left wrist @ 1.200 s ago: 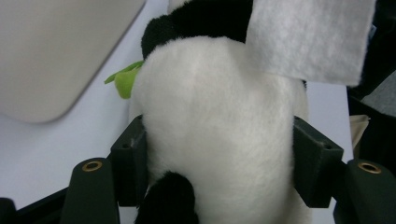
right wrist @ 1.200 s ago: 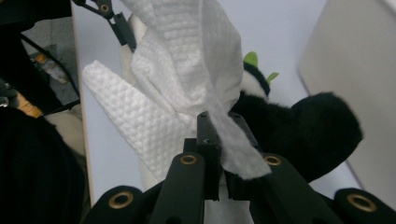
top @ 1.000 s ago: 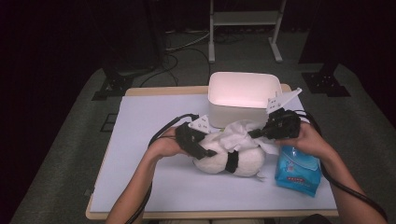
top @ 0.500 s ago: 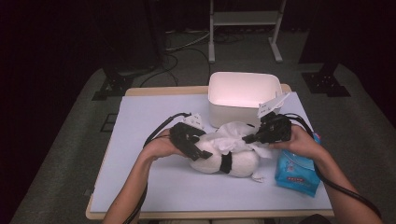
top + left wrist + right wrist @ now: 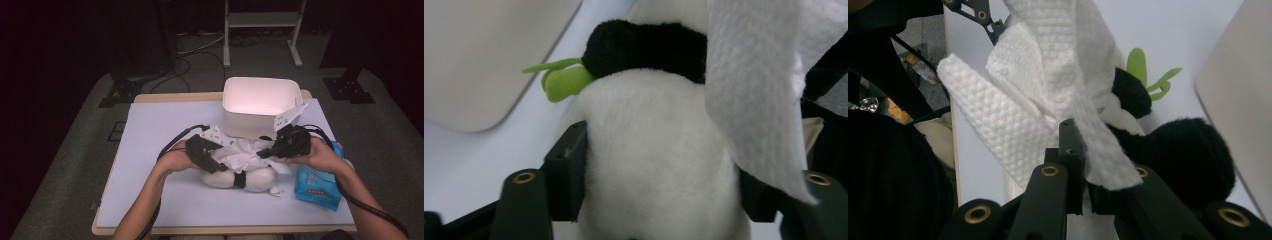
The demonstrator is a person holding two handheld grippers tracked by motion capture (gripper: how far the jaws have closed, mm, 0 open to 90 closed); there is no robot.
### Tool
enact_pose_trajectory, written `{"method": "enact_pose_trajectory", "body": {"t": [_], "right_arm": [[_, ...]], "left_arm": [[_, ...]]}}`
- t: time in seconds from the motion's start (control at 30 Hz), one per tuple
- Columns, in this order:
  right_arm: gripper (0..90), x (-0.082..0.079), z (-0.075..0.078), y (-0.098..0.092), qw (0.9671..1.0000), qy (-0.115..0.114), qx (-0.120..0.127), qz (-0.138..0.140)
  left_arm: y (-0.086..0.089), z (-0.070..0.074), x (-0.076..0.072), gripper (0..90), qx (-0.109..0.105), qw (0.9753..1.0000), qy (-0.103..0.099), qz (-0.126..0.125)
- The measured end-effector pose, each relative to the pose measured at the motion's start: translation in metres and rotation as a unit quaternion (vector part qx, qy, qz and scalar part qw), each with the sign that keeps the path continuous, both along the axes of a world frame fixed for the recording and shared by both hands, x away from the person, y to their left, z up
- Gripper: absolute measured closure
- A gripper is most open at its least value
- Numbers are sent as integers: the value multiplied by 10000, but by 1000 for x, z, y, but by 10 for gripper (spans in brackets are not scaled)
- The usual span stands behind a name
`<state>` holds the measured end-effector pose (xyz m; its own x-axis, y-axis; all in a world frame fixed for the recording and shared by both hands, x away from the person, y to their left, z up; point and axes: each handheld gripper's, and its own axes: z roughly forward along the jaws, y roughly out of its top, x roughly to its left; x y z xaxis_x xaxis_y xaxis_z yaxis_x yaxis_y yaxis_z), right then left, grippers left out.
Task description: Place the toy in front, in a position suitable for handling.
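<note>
Left gripper (image 5: pixel 216 162) jaws clamp the plush (image 5: pixel 250 177), lying mid-tabletop (image 5: pixel 150 130) near the bin (image 5: pixel 260 100). Right gripper (image 5: pixel 267 151) jaws pinch the wipe (image 5: pixel 240 150) draped over it.

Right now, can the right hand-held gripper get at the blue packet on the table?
Probably yes, but not at once: the right hand-held gripper is shut on the white wipe over the plush toy. The blue packet lies uncovered beside that hand.

plush toy (image 5: pixel 659 165) body (bottom edge) cut off
</note>
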<state>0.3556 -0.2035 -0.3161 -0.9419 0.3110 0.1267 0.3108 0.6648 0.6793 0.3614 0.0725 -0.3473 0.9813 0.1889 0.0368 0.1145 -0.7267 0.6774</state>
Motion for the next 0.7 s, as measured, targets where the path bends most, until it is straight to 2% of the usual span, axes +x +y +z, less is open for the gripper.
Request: {"method": "enact_pose_trajectory", "body": {"t": [0.17,0.37,0.5,0.57,0.63,0.67,0.7], "right_arm": [[854,7,9,-2,9999,-104,2,-116],[853,21,20,-3,9994,-186,27,-282],[853,31,19,1,9994,-98,-43,-333],[853,33,13,7,9994,-65,-208,-264],[854,30,3,13,9992,31,-355,-168],[855,29,0,15,9993,61,-345,-120],[856,27,-1,17,9993,54,-349,-86]], "left_arm": [[-2,8,1,396,-105,9994,-300,-102],[-1,19,6,414,-12,9968,-773,-180],[4,17,8,415,-69,9972,-723,-171],[6,14,7,397,-113,9975,-679,-172],[9,10,5,340,-148,9983,-516,-207],[10,9,4,311,-122,9987,-457,-182],[11,8,3,283,-192,9991,-349,-150]]}}
